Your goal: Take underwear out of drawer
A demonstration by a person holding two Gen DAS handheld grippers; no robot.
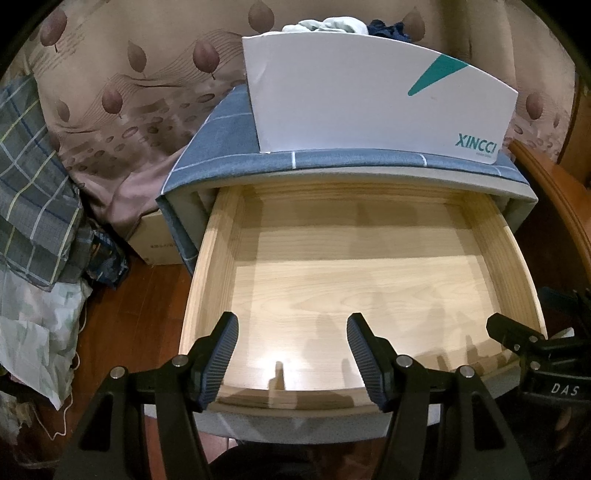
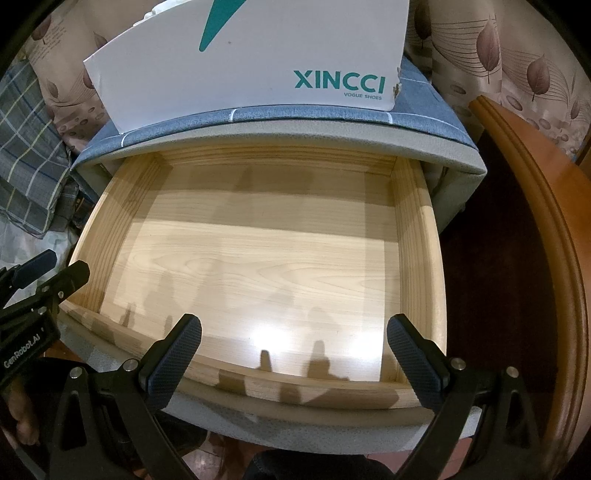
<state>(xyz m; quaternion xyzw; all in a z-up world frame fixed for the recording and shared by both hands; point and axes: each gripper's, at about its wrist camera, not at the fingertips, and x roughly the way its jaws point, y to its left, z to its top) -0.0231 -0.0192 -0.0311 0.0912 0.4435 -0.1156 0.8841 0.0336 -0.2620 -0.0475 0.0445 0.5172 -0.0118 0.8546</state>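
The wooden drawer (image 1: 207, 273) is pulled open and its floor is bare; it also shows in the right wrist view (image 2: 417, 236). Pale and dark blue underwear (image 1: 343, 26) lies bunched in the white XINCCI shoe box (image 1: 369, 107) on top of the nightstand; in the right wrist view only the box (image 2: 258, 62) shows. My left gripper (image 1: 291, 350) is open and empty over the drawer's front edge. My right gripper (image 2: 295, 354) is open and empty over the same edge, to the right of the left one.
A blue checked cloth (image 1: 229, 122) covers the nightstand top. A leaf-print curtain (image 1: 129, 92) hangs behind. Plaid bedding (image 1: 33, 192) and a cardboard box (image 1: 155, 240) lie at the left. A wooden bed frame (image 2: 535, 221) curves along the right.
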